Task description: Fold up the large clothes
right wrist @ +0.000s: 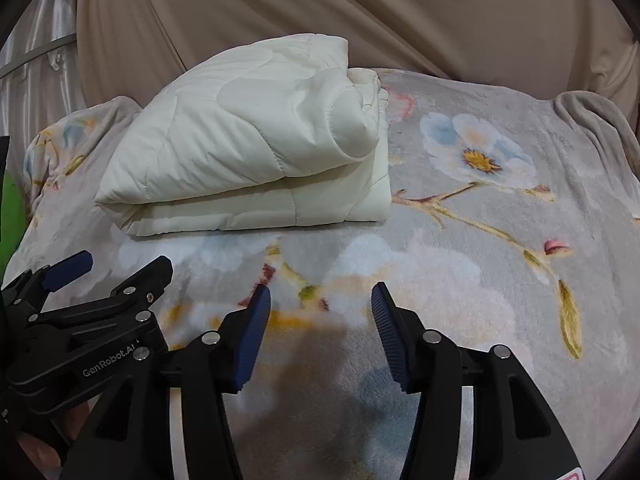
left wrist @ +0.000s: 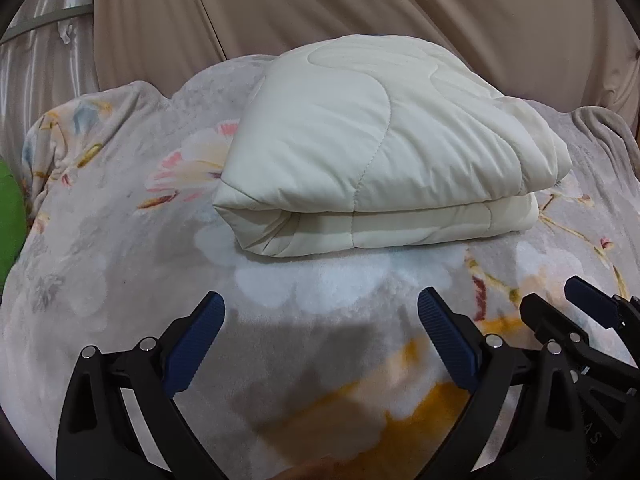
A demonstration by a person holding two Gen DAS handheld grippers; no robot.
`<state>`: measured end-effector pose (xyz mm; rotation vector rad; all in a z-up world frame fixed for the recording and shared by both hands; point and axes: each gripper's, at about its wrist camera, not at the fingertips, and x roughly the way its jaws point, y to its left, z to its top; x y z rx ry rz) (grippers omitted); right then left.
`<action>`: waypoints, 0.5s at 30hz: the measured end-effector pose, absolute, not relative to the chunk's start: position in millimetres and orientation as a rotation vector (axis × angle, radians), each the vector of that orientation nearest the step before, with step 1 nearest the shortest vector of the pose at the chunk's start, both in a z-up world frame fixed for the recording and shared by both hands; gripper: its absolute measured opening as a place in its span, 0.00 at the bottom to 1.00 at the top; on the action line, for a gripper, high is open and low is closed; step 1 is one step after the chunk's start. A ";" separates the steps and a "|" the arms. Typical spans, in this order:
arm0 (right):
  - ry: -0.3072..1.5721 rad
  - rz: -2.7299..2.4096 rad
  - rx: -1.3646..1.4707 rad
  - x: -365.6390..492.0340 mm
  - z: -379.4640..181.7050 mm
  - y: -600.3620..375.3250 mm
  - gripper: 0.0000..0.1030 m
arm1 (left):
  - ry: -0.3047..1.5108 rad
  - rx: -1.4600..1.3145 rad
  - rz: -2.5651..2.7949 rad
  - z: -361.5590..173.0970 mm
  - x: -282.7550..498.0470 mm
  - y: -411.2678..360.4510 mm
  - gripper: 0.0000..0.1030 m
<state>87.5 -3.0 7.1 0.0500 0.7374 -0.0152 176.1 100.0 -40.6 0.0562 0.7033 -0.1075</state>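
Note:
A cream quilted comforter (left wrist: 380, 152) lies folded into a thick bundle on a grey floral blanket (left wrist: 120, 240); its folded edge faces me. In the left wrist view my left gripper (left wrist: 320, 300) hovers over the blanket short of the bundle, jaws wide open and empty. My right gripper (left wrist: 554, 296) shows at the lower right beside it. In the right wrist view the comforter (right wrist: 248, 148) sits up and to the left, and my right gripper (right wrist: 320, 292) stands open over the floral blanket (right wrist: 480, 260) with nothing between its blue pads. The left gripper (right wrist: 124, 262) appears at the lower left.
Beige curtains (left wrist: 320, 8) hang behind the bed, with shiny white drapery (left wrist: 40, 40) at the far left. A green object (left wrist: 8, 216) lies at the left edge. The blanket bunches into a grey fold (right wrist: 592, 120) at the far right corner.

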 end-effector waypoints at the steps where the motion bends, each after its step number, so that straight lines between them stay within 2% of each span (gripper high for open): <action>1: 0.739 -0.013 0.049 87.2 6.6 -2.4 0.51 | 0.705 0.060 -0.101 -41.1 175.7 99.5 0.93; 15: 0.720 -0.023 0.005 81.6 6.5 2.8 0.52 | 0.683 0.099 -0.033 -40.9 174.8 99.2 0.92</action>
